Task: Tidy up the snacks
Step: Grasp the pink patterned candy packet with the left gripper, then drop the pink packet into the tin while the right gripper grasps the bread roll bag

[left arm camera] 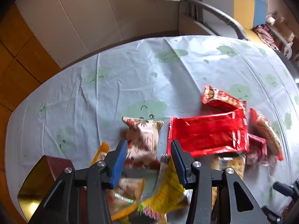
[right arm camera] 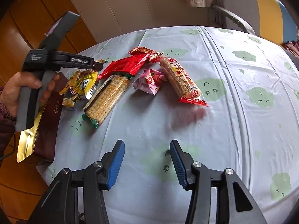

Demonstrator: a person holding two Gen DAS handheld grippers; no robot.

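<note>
A heap of snack packets lies on the cloud-print tablecloth [right arm camera: 233, 112]. My left gripper [left arm camera: 148, 142] points down over its left end, jaws apart. A beige patterned packet [left arm camera: 143, 140] and a yellow packet [left arm camera: 166, 188] lie between and below its fingers, and I see no pad pressing on either. From the right wrist view, the left gripper [right arm camera: 97, 66] hovers above the yellow packet [right arm camera: 84, 84]. Right of it lie a flat red packet [left arm camera: 207, 134], a cracker pack [right arm camera: 106, 97], a small pink packet [right arm camera: 149, 82] and a long red-wrapped bar [right arm camera: 179, 78]. My right gripper [right arm camera: 147, 143] is open over bare cloth.
A dark brown box with gold lining [right arm camera: 46, 115] sits at the table's left edge, beside the heap. A hand [right arm camera: 18, 87] holds the left gripper's handle. A grey, yellow and blue chair [right arm camera: 261, 9] stands behind the table. Wooden floor lies to the left.
</note>
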